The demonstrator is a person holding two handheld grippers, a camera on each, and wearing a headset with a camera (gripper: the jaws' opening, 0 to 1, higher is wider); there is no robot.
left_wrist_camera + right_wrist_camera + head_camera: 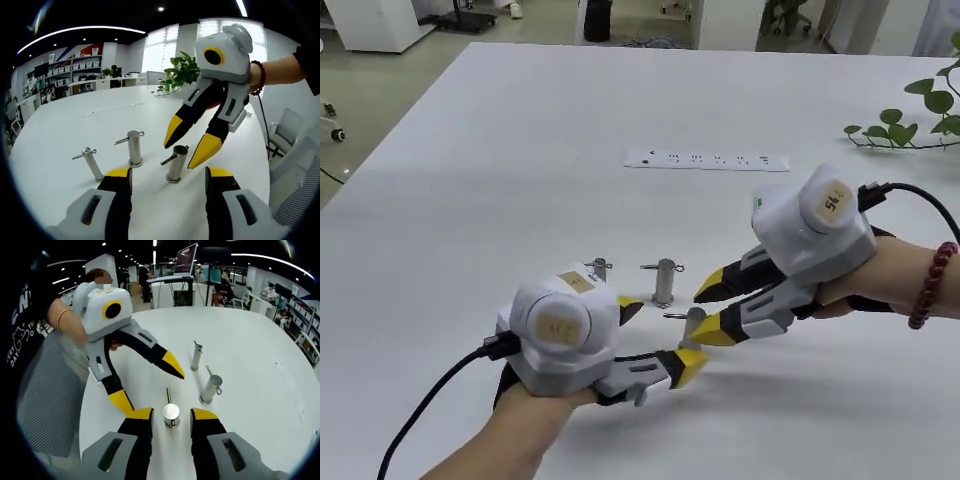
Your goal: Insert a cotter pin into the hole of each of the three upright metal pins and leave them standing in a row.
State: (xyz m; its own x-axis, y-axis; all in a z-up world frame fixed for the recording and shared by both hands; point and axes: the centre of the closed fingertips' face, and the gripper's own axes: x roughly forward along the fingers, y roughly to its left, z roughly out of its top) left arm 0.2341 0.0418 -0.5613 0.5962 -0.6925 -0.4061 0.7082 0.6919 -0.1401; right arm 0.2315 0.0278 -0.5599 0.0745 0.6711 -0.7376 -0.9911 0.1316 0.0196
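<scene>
Three upright metal pins stand on the white table, each with a cotter pin through its top. The far pin and the middle pin stand free. The nearest pin stands between both grippers. My left gripper is open, with that pin just ahead of its yellow tips. My right gripper is open too. Its tips flank the same pin with a small gap on each side, and the cotter pin points away from it.
A white power strip lies further back on the table. A green plant trails over the far right edge. A black cable runs from the left gripper toward the near edge. Open floor lies beyond the far left side.
</scene>
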